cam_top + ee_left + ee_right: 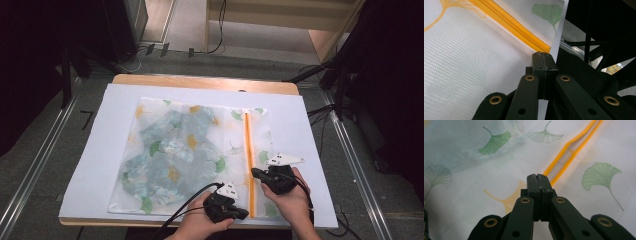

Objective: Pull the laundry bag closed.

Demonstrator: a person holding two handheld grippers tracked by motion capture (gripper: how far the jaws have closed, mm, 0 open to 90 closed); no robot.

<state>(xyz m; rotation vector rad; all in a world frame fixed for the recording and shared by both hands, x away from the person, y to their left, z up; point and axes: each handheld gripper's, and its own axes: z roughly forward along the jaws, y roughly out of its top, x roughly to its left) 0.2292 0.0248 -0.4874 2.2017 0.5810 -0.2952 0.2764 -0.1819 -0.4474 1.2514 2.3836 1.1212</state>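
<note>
Both hands sit at the bottom of the high view. Left gripper [239, 214], jaws clenched, seems to pin the near end of the orange zipper [248, 160], probably to anchor the mesh laundry bag [165, 150] lying mid-frame. Right gripper [539, 178], jaws pressed together right at the zipper's parted section, looks set to draw the slider along.

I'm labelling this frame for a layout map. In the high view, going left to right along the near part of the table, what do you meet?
White sheet → mesh bag with the folded garment inside → left gripper → orange zipper → right gripper → white sheet again.
</note>
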